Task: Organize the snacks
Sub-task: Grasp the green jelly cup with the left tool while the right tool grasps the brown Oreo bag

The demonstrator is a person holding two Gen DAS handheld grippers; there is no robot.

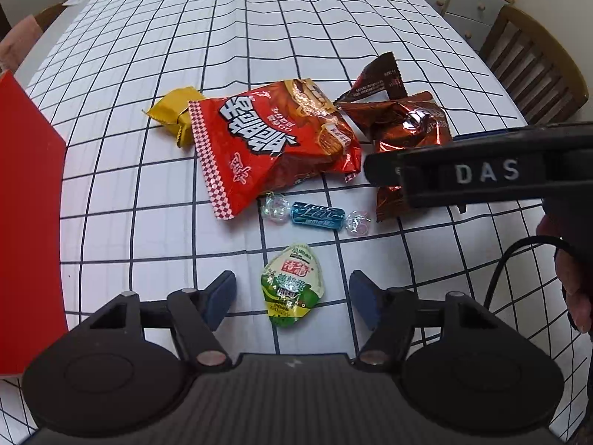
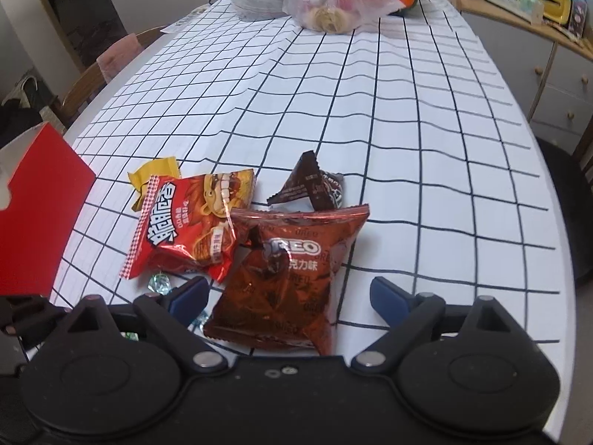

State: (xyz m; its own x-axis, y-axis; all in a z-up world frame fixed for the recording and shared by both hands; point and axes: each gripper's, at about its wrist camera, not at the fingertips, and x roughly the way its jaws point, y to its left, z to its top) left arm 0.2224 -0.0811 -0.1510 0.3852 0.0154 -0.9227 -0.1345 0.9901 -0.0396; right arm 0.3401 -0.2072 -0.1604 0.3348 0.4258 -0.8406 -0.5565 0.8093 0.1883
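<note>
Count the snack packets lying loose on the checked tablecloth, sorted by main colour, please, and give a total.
Red: 1, the noodle snack bag
Reddish-brown: 1, the Oreo bag
Dark brown: 1, the small packet
Yellow: 1, the wrapper
Blue: 1, the twist candy
Green: 1, the small pouch
Total: 6

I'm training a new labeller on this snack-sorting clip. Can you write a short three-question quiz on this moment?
1. True or false: the left gripper is clamped on the green packet.
2. Which bag lies between the right gripper's open jaws? A red noodle bag; B brown Oreo bag; C yellow packet.
3. What lies just beyond the green packet?

Key: 1 false; 2 B; 3 the blue wrapped candy.
</note>
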